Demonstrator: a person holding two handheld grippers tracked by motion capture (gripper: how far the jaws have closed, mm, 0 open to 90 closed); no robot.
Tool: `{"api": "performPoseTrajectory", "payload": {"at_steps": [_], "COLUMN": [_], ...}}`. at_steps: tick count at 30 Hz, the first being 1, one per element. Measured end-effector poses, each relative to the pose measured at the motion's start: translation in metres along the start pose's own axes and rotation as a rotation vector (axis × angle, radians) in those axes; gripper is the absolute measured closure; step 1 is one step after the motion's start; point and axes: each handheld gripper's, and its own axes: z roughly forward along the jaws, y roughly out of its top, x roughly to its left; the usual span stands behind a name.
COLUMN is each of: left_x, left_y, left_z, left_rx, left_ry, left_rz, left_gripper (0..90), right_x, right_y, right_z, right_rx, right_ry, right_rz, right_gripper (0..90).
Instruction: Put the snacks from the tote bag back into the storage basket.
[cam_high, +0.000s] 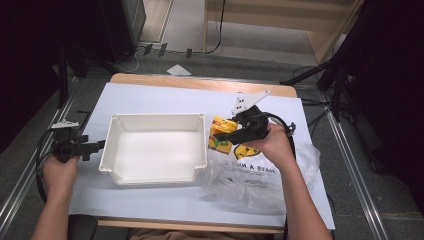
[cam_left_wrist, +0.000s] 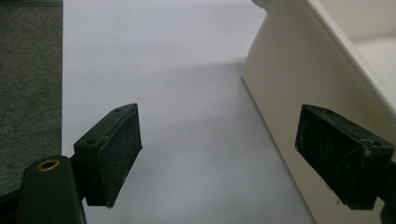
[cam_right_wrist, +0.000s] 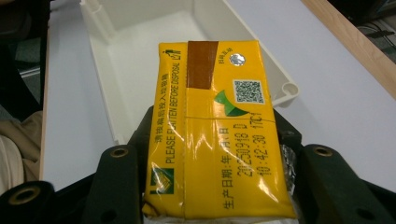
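Yellow carton, glossy and box-shaped, is clamped in the right tool beside the white plastic bin's right rim; the right gripper view alone reads its QR code and foil seal. Left tool gapes by the bin's outer wall. Crinkled clear bag lies on the tabletop.

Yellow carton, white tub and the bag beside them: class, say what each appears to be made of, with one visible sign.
Yellow carton: probably coated paperboard, glossy; folded seams, foil straw spot.
White tub: likely moulded plastic, matte; rounded rim and corner posts.
Bag: thin clear plastic film; crinkled, see-through, printed lettering.
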Motion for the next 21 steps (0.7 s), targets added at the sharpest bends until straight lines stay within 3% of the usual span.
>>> {"api": "performPoseTrajectory", "payload": {"at_steps": [21], "left_x": [0.0], "left_y": [0.0], "left_z": [0.0], "left_rx": [0.0], "left_ry": [-0.003], "left_rz": [0.004], "left_gripper": [15.5], "right_x": [0.004], "right_y": [0.03], "right_z": [0.016], "right_rx": [0.001], "right_ry": [0.041], "right_rz": [-0.056], "right_gripper": [52.9]}}
